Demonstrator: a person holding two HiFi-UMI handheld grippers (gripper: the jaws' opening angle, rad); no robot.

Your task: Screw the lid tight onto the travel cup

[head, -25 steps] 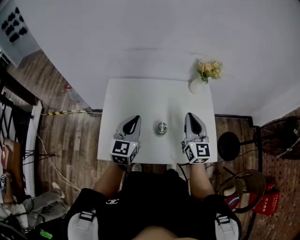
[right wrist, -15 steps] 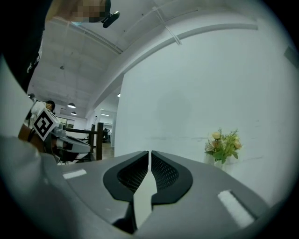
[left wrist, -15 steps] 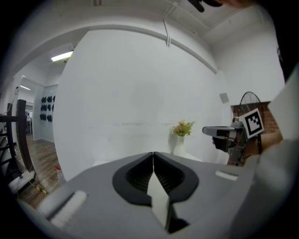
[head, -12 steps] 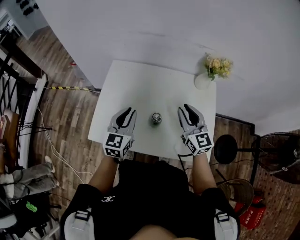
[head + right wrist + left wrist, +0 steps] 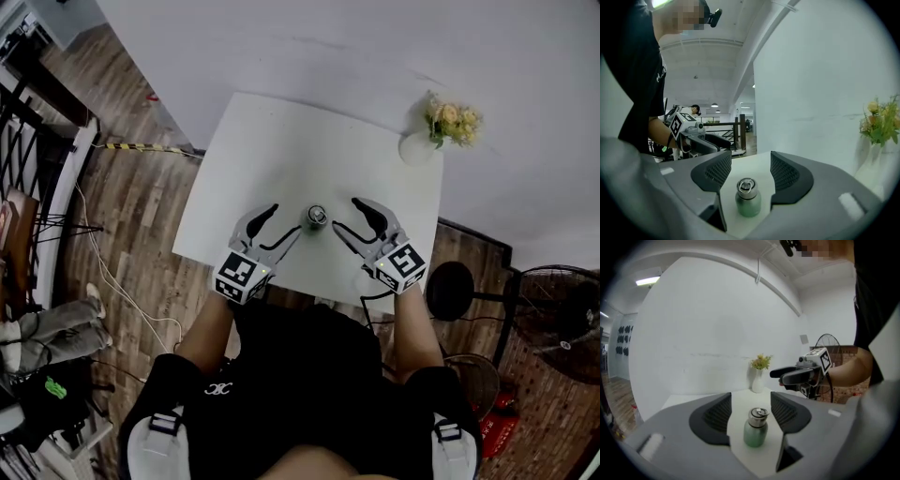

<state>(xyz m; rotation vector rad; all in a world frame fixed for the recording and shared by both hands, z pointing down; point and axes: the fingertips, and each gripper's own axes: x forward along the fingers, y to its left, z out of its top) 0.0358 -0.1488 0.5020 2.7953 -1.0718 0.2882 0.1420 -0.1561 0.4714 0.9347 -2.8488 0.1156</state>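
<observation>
A small green travel cup with a steel screw lid stands upright near the front edge of the white table. My left gripper points at it from the left and my right gripper from the right. Both pairs of jaws have just been opening and now stand wide. The cup shows in the gap ahead of the left gripper, untouched. In the right gripper view the cup likewise stands free before the right gripper. Nothing is held.
A white vase with yellow flowers stands at the table's far right corner. A dark round stool and a floor fan are to the right of the table. The white wall runs behind it.
Both grippers went from shut to wide open. They sank and turned inward so that their tips now face the cup from both sides.
</observation>
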